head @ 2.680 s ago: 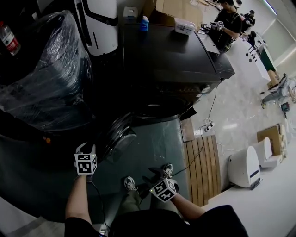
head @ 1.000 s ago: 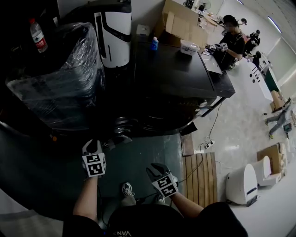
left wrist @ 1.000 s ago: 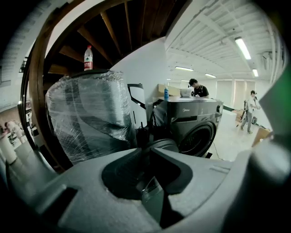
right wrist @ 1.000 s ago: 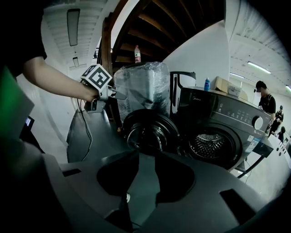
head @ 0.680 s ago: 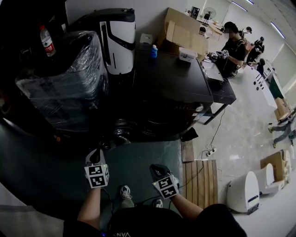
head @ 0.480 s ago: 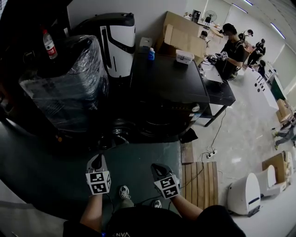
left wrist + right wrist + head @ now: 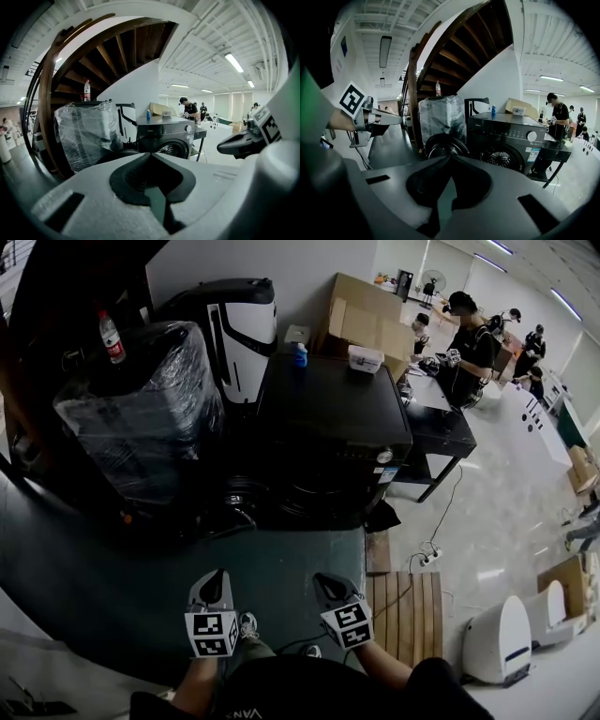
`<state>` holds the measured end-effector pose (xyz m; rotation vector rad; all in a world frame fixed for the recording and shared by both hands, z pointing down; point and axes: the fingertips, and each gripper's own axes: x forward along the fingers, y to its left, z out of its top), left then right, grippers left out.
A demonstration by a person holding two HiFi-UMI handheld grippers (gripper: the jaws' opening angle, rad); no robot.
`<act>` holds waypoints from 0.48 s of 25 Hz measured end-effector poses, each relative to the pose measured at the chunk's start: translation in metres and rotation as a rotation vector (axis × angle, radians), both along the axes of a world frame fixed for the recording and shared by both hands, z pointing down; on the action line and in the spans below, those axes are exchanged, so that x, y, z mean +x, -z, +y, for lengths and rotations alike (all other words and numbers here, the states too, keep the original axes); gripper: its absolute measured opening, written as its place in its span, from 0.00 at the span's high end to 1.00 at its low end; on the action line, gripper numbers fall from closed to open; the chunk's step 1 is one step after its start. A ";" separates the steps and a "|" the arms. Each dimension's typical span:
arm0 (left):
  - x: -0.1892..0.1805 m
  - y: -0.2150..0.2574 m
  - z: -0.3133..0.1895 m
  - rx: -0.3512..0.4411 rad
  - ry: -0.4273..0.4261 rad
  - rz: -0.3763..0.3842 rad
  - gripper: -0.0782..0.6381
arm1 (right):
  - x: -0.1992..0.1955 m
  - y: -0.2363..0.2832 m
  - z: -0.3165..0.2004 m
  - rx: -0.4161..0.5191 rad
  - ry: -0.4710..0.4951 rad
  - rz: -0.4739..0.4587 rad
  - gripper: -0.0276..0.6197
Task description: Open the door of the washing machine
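The washing machine (image 7: 333,423) stands at twelve o'clock from us. Its round door (image 7: 444,148) is swung out toward ten o'clock, leaving the drum (image 7: 500,158) open to view. Since a few seconds ago, when the left gripper (image 7: 218,577) was close to that door, we have backed off. Both grippers now hang at six o'clock over the green mat (image 7: 281,559), well apart from the machine. The left gripper's jaws are pressed together with nothing between them, and so are those of the right gripper (image 7: 327,581). We judge the opening done, with nothing left to pull. A plastic-wrapped bundle (image 7: 141,418) sits at ten o'clock and a wooden pallet (image 7: 408,601) at four o'clock.
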<state>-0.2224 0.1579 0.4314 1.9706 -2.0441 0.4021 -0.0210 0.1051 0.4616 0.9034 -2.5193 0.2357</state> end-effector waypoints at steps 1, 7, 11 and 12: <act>0.009 0.001 0.005 0.004 -0.002 -0.003 0.87 | 0.006 0.003 0.003 0.004 0.003 -0.007 0.95; 0.055 0.002 0.029 0.000 -0.017 -0.035 0.87 | 0.039 0.015 0.018 0.014 0.019 -0.046 0.95; 0.075 0.003 0.038 0.013 -0.018 -0.044 0.87 | 0.055 0.015 0.025 0.010 0.034 -0.066 0.95; 0.078 0.003 0.040 0.016 -0.018 -0.050 0.87 | 0.057 0.015 0.026 0.009 0.039 -0.072 0.95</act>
